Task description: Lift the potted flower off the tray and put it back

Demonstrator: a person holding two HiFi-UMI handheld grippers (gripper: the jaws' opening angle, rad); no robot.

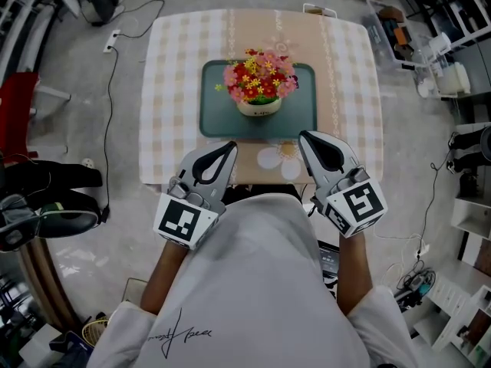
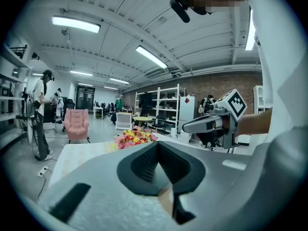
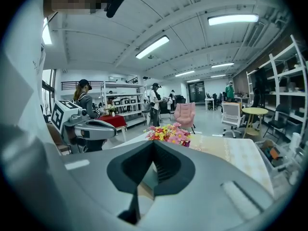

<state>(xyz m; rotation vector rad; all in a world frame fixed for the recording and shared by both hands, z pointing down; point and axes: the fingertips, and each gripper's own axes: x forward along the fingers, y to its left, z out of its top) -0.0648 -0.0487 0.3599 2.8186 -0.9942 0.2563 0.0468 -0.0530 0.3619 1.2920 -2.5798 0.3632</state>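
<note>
bench (image 1: 173, 90), checked cloth, at your 12 o'clock | black cable (image 1: 113, 67) on the floor at your 10 o'clock | clear bins (image 1: 387, 25) at your 2 o'clock | pink armchair (image 2: 77, 123) well beyond your bench

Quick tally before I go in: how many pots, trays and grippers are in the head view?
Potted flower: 1
Tray: 1
Grippers: 2, the left gripper and the right gripper, both shut and empty
Total: 4
</note>
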